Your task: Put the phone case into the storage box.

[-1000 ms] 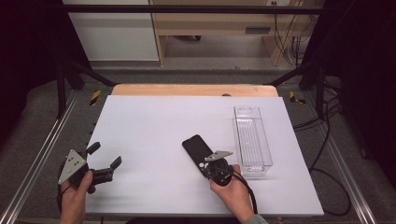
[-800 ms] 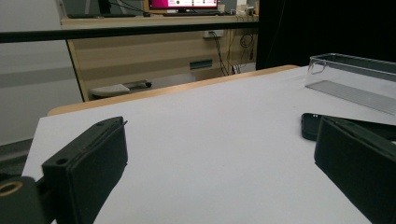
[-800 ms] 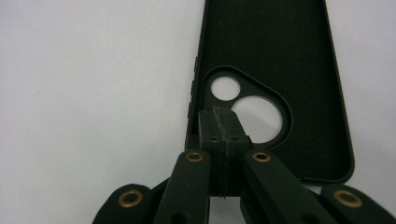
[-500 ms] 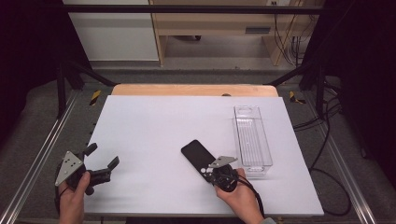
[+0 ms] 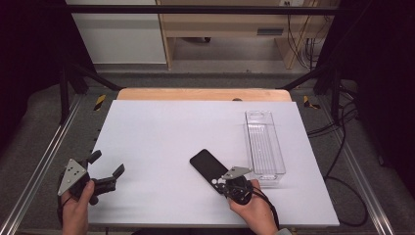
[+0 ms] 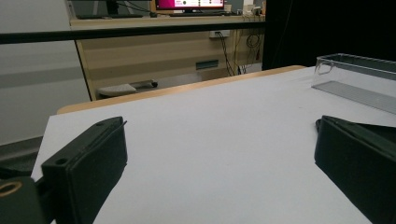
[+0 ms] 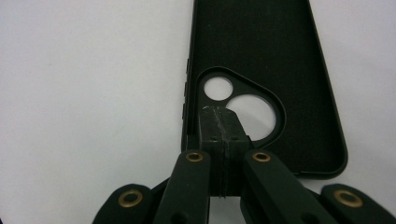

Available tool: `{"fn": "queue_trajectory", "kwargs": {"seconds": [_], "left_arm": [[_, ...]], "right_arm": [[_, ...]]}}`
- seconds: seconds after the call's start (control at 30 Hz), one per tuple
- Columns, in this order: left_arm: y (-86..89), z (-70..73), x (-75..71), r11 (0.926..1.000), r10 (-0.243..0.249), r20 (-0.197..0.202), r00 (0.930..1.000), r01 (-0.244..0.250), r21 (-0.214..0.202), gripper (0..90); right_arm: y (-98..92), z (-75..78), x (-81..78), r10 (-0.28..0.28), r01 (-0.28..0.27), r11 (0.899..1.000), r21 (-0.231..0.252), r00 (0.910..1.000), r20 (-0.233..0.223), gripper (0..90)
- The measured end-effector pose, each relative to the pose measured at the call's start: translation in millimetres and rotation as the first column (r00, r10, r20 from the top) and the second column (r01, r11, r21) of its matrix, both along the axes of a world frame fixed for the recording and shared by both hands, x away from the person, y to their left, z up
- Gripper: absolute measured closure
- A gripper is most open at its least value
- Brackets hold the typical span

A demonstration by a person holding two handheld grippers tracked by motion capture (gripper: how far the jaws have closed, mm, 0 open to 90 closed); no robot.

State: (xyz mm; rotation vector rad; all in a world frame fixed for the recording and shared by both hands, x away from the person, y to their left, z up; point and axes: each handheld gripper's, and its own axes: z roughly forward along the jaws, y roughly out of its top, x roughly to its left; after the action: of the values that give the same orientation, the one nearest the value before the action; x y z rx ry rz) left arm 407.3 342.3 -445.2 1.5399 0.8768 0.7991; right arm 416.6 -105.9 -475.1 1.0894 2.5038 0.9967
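Starting at the left: little change at the left tool [image 5: 107, 163], only a slight sag toward the near left corner of the table [image 5: 171, 122] compared with a second ago. Held in a hand just above the white surface, jaws spread wide with nothing between them, and in the left gripper view just bare table in the gap. Reads as idle for now. Moving right, to the black phone case [image 5: 205, 164]: lying flat and open side up near the middle of the table's front half, but turned a little more slantwise and drawn slightly toward the near edge than a second ago. Probably dragged there, since the right tool [image 7: 219, 121] has also backed toward the person. Jaws pressed fully together here, tips set down on the case's inner face right at the rim of the camera opening. Touching it, clearly; no sign of anything pinched between the jaws. Suggests a nudge or reposition of the case, not a lift. Farthest right, the clear plastic tray [image 5: 264, 142] stands empty and unmoved, just beside the case.
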Motion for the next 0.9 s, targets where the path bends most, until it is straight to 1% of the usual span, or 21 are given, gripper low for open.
{"fn": "queue_trajectory", "kwargs": {"seconds": [0.1, 0.2, 0.23, 0.37, 0.43, 0.47, 0.53, 0.67, 0.9], "left_arm": [[3.5, 1.2, -1.1, 0.9998, 0.013, 0.006, 0.9999, -0.013, -0.018, 2.6], [4.7, 2.0, -1.6, 0.9997, 0.014, 0.008, 0.9999, -0.014, -0.022, 2.6], [4.2, 2.1, -1.3, 0.9996, 0.014, 0.008, 0.9999, -0.014, -0.025, 2.6], [-0.3, 2.2, 0.6, 0.9999, 0.004, 0.004, 1.0, -0.004, -0.009, 2.6], [-2.9, 2.4, 1.0, 1.0, 0.0, 0.004, 1.0, 0.0, -0.005, 2.6], [-3.8, 2.7, 0.9, 1.0, -0.002, 0.005, 1.0, 0.002, -0.002, 2.6], [-4.6, 2.8, 0.1, 1.0, -0.003, 0.004, 1.0, 0.003, 0.002, 2.6], [-4.4, 2.6, -0.1, 1.0, -0.005, 0.005, 1.0, 0.005, 0.004, 2.6], [-0.3, 1.4, -1.1, 1.0, 0.0, 0.002, 1.0, 0.0, -0.007, 2.5]], "right_arm": [[0.8, 0.5, -2.1, -0.009, 0.009, 1.0, -0.007, 1.0, -0.001, 90.0], [1.1, 1.3, -4.3, -0.01, 0.01, 1.0, -0.015, 0.9999, -0.003, 90.0], [0.2, 1.4, -5.4, -0.003, 0.003, 1.0, -0.022, 1.0, 0.002, 90.0], [-2.9, 1.3, -5.9, 0.003, -0.003, 1.0, -0.016, 1.0, -0.004, 90.0], [-4.7, 0.6, -5.9, 0.009, -0.009, 1.0, -0.01, 1.0, 0.002, 90.0], [-5.2, 0.6, -6.2, 0.006, -0.006, 1.0, -0.003, 1.0, -0.003, 90.0], [-5.4, 0.3, -6.7, 0.006, -0.006, 1.0, -0.008, 1.0, 0.007, 90.0], [-2.9, 0.9, -7.6, 0.013, -0.012, 0.999, -0.03, 0.9997, 0.022, 90.0], [-0.7, 1.1, -5.8, 0.013, -0.012, 0.999, -0.029, 0.9997, 0.019, 90.0]]}}
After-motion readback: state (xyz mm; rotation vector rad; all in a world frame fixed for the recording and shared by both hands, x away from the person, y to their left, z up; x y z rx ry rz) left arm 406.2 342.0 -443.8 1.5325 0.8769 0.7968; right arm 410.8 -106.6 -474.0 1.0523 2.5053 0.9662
